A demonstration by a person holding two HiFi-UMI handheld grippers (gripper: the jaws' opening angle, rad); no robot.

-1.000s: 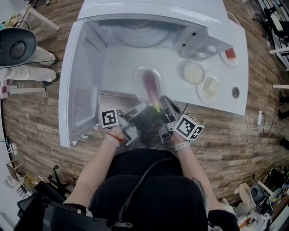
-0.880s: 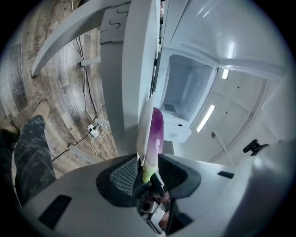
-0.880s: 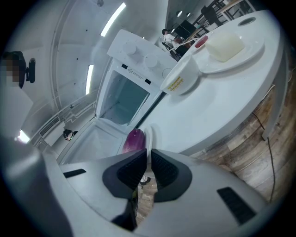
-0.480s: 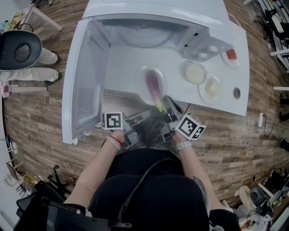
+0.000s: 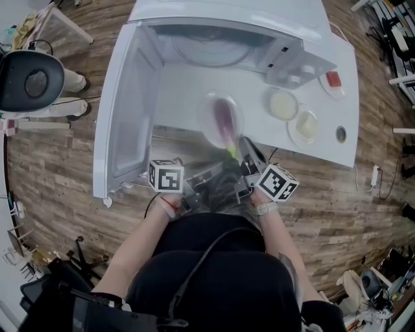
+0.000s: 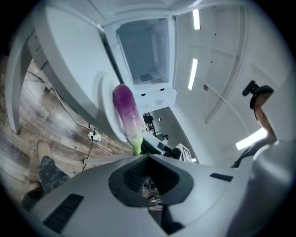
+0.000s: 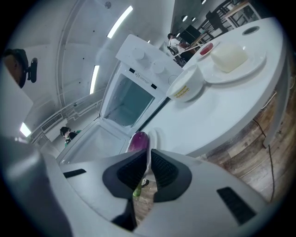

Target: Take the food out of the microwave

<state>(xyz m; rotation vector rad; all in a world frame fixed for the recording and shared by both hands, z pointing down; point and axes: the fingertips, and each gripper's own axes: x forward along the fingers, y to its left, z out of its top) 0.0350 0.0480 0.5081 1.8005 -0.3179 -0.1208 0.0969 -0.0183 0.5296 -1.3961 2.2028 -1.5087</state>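
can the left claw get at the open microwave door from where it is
Probably yes: the left claw, just closed on nothing, sits close by the open door with nothing between them; it'd need to reopen to grip.

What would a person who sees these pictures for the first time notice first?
The purple eggplant stands out on its plate, at the front edge of the white table, with the right gripper shut on the plate's rim. Behind it the white microwave stands open, its door swung wide to the left in the head view.
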